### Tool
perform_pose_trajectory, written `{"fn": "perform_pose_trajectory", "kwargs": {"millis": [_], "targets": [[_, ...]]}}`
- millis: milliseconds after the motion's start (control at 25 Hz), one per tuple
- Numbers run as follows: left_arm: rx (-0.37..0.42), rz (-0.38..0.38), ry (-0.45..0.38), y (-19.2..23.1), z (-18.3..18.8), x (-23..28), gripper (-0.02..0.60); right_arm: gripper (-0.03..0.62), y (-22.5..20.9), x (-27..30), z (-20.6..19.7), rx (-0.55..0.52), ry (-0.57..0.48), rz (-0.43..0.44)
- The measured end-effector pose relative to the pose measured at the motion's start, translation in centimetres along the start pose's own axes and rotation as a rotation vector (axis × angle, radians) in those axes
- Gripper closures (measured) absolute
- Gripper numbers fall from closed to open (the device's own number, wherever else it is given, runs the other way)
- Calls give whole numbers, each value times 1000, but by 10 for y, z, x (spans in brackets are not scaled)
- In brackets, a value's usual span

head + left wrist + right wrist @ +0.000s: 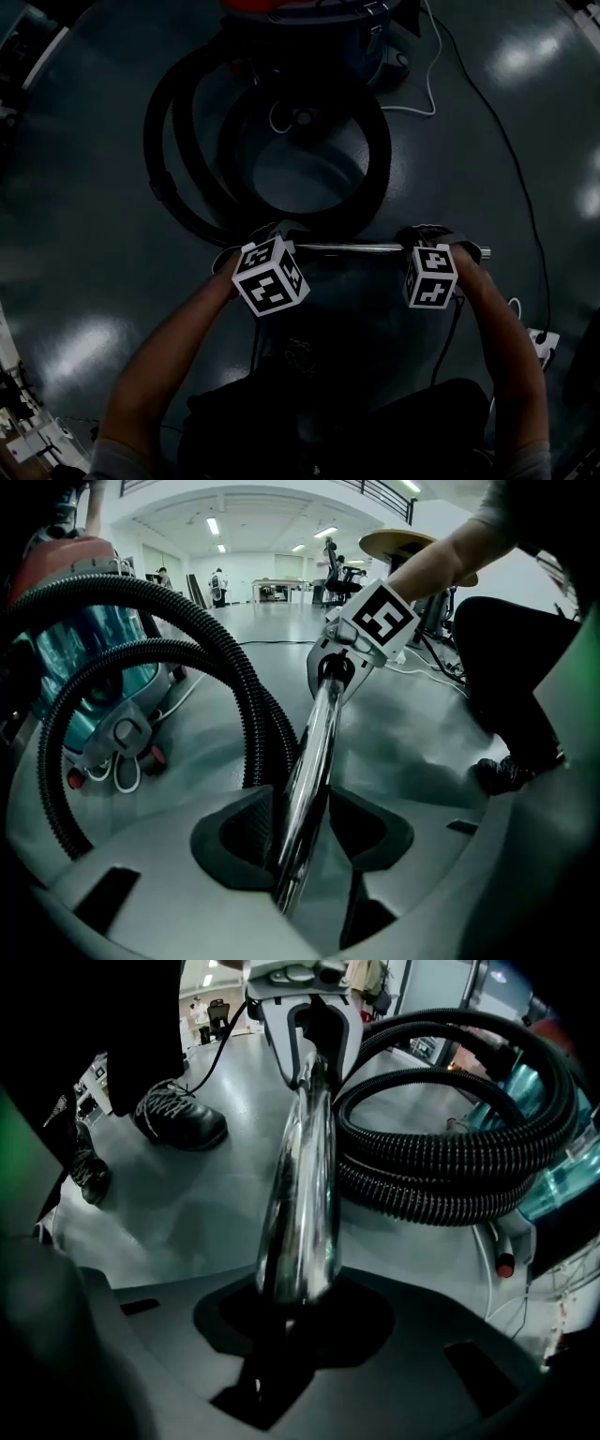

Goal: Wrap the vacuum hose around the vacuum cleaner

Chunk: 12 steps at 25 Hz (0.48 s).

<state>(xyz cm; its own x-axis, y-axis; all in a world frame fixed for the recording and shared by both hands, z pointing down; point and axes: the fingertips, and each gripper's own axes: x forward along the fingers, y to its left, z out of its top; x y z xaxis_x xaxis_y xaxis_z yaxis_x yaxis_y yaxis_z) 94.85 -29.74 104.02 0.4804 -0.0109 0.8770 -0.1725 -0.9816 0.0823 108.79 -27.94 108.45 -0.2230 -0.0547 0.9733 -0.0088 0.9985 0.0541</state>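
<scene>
A chrome wand tube lies level in front of me, held at both ends. My left gripper is shut on its left end, where the black ribbed hose joins it. My right gripper is shut on its right end. In the left gripper view the tube runs from my left gripper up to the right gripper. The right gripper view shows the tube pinched in my right gripper. The hose lies in loose loops on the floor beside the teal, red-topped vacuum cleaner.
A white cable and a black cable trail over the glossy grey floor at the right, toward a power strip. The person's shoes stand close behind the tube. Desks and people are far off in the hall.
</scene>
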Motion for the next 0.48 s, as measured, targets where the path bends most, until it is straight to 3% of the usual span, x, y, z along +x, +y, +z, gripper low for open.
{"fn": "perform_pose_trajectory", "kwargs": {"millis": [480], "targets": [[-37, 2, 62, 7, -28, 27, 388, 488, 1, 33, 4, 48, 22, 115]]}}
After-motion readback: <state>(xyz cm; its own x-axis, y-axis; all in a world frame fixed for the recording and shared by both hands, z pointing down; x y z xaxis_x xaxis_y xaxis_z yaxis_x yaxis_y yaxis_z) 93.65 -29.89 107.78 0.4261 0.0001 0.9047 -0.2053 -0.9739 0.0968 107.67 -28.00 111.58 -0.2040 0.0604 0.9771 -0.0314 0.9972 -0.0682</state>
